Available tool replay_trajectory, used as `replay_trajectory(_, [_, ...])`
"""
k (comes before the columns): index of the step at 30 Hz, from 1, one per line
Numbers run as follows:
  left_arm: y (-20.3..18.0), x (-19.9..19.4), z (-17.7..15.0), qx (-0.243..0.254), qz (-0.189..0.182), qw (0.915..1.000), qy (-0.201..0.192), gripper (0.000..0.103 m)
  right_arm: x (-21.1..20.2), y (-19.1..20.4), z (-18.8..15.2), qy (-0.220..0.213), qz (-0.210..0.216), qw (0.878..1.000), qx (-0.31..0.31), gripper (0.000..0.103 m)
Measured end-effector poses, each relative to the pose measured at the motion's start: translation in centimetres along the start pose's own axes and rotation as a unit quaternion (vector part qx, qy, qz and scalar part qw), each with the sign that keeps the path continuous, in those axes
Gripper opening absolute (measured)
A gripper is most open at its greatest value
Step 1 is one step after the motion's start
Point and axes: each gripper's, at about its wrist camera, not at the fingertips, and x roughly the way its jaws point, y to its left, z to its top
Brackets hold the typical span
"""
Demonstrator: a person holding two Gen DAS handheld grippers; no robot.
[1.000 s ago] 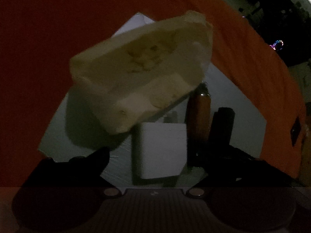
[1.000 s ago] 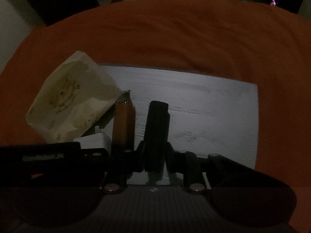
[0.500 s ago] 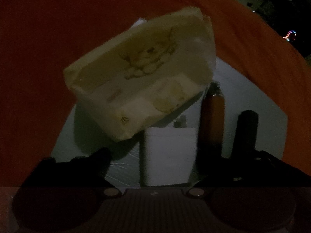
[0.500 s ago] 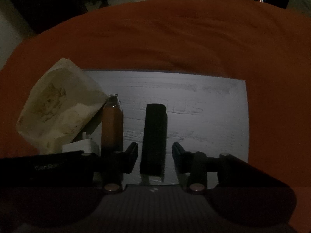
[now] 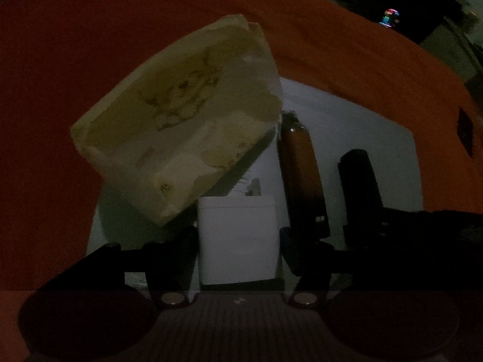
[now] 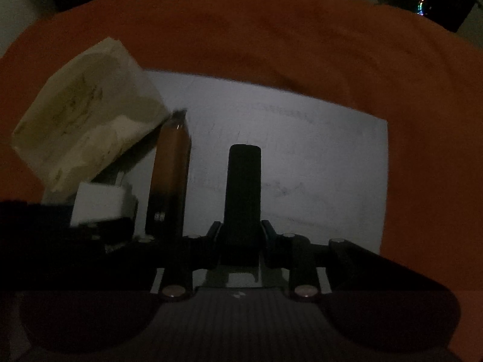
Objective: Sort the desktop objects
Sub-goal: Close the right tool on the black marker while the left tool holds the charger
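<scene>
The scene is dim. A white charger block (image 5: 238,238) lies on the white mat (image 5: 356,120), and my left gripper (image 5: 238,250) has a finger pressed on each side of it. A cream tissue pack (image 5: 181,132) leans just behind it. A brown bottle (image 5: 302,175) and a black bar (image 5: 359,187) lie to the right. In the right wrist view my right gripper (image 6: 240,238) is shut on the near end of the black bar (image 6: 244,187). The brown bottle (image 6: 169,181), charger (image 6: 99,202) and tissue pack (image 6: 84,123) lie to its left.
An orange cloth (image 6: 271,30) covers the table around the white mat (image 6: 317,157). The mat's right half is bare. Dark room clutter and a coloured light (image 5: 391,16) lie beyond the table's far edge.
My left gripper moved forward and closed around the charger block. My right gripper, open around the black bar half a second ago, has closed on it again.
</scene>
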Motion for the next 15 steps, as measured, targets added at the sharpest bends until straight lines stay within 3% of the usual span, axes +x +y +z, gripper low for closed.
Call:
replay_trajectory(5, [-0.3,-0.2,0.8,0.025,-0.007,0.9995,0.017,0.056,-0.3,-2.4,-0.9,0.031,-0.022,0.999,0.032,0.029])
replay_trajectory(6, [-0.4,-0.2,1.1,0.02,-0.002,0.9995,0.023,0.063,-0.3,-2.8,-1.1,0.032,-0.02,0.998,0.043,0.03])
replay_trajectory(8, [-0.4,0.1,1.7,0.003,0.008,0.9992,0.039,0.082,-0.6,-3.1,-1.2,0.029,-0.008,0.998,0.054,0.037])
replay_trajectory(10, [-0.6,0.5,2.3,-0.008,0.014,0.9989,0.044,0.084,-0.7,-3.3,-1.0,0.028,0.005,0.998,0.058,0.057])
replay_trajectory(15, [-1.4,0.9,3.1,-0.022,0.025,0.998,0.054,0.086,-0.6,-3.2,-0.8,0.006,0.005,0.997,0.073,0.064])
